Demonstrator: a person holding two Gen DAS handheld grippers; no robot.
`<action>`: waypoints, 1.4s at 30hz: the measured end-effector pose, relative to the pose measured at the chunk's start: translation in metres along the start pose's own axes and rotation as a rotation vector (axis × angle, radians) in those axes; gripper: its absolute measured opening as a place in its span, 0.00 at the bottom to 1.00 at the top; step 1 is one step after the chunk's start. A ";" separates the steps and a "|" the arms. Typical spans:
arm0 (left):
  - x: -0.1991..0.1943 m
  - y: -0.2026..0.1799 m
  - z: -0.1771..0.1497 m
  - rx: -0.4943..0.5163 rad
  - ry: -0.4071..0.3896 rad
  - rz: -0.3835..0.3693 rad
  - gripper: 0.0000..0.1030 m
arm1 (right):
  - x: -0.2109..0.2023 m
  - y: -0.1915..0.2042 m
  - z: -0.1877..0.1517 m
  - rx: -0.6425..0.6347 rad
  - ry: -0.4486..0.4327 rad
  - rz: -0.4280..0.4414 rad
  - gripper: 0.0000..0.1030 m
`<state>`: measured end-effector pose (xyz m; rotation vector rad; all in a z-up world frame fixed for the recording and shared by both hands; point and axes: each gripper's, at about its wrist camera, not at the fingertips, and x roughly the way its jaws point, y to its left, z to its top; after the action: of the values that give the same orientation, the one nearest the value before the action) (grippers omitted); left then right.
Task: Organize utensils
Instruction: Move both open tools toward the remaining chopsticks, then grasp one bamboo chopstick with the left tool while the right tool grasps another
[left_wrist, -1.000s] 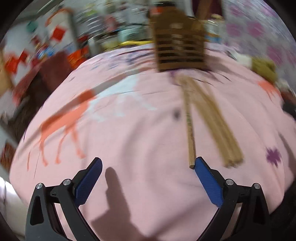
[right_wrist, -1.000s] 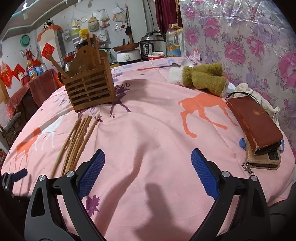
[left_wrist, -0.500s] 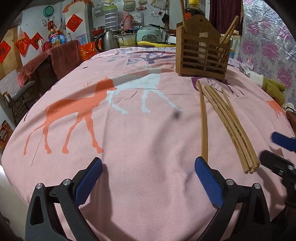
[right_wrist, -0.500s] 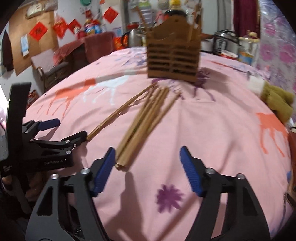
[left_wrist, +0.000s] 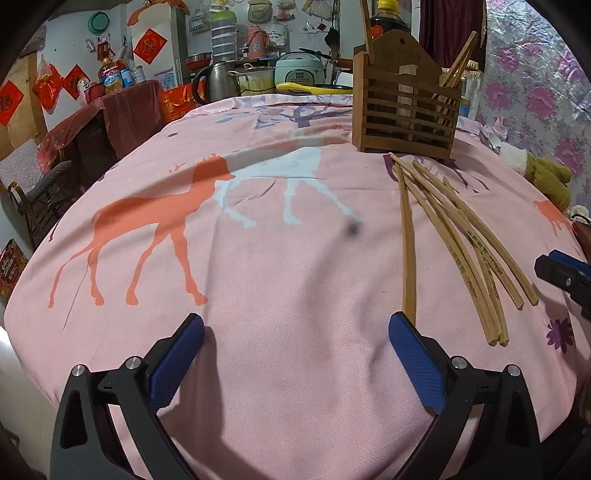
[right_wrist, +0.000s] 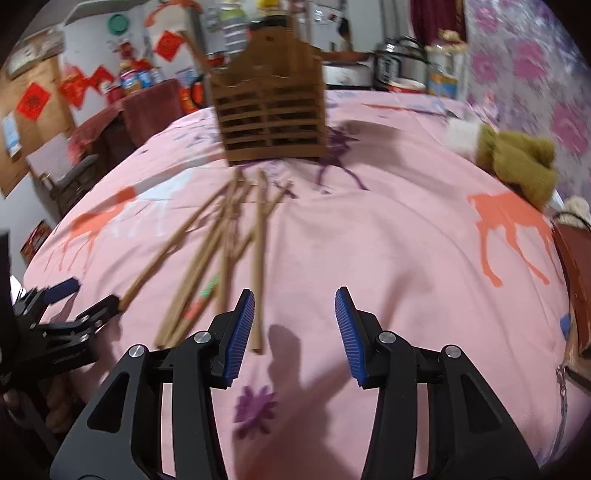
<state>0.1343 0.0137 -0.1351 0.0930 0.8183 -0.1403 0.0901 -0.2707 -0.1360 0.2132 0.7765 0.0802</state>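
Heads up, your right gripper (right_wrist: 294, 325) has just been narrowing its jaws, and there's nothing between them, only pink cloth. The nearest chopstick (right_wrist: 257, 280) lies just outside its left finger (right_wrist: 240, 332), so if you close from here you pinch air, or you clip that stick's near end and flick it sideways. Your left gripper (left_wrist: 295, 363) is spread wide and empty too, with a single chopstick (left_wrist: 408, 254) ending right at its right finger (left_wrist: 415, 363). Nudge it and it'll probably roll.

The loose chopsticks (left_wrist: 461, 243) sit fanned out and overlapping on the right half of the table, near ends toward you, far ends almost at the foot of the wooden slatted utensil holder (left_wrist: 404, 110). A few sticks already stand in that holder. Because the pile crosses over itself, grabbing one could drag its neighbours along. The holder looks light as well, so poking a stick in at an angle might tip it or shove it back.

The surface is a soft pink tablecloth (left_wrist: 258, 280) printed with deer, a bit wrinkled, so thin sticks sink in and are hard to get under. Both grippers are close together by the pile, so watch they don't bump.

The room's a busy kitchen: kettle (left_wrist: 214, 83), rice cooker (left_wrist: 299, 70), bottles and red paper decorations at the far side, a floral covering on the right, and a plush toy (right_wrist: 517, 162) on the table's right edge.
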 end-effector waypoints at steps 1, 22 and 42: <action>0.000 0.000 0.000 0.002 0.000 0.003 0.96 | 0.000 0.000 -0.002 -0.010 0.002 0.003 0.40; -0.021 -0.048 0.002 0.186 -0.068 -0.196 0.52 | -0.008 0.001 -0.003 -0.012 -0.030 0.046 0.30; -0.003 -0.019 0.006 0.082 -0.040 -0.132 0.06 | -0.004 0.011 -0.007 -0.061 -0.024 0.082 0.23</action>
<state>0.1333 -0.0053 -0.1294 0.1136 0.7789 -0.2991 0.0821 -0.2597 -0.1358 0.1879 0.7401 0.1779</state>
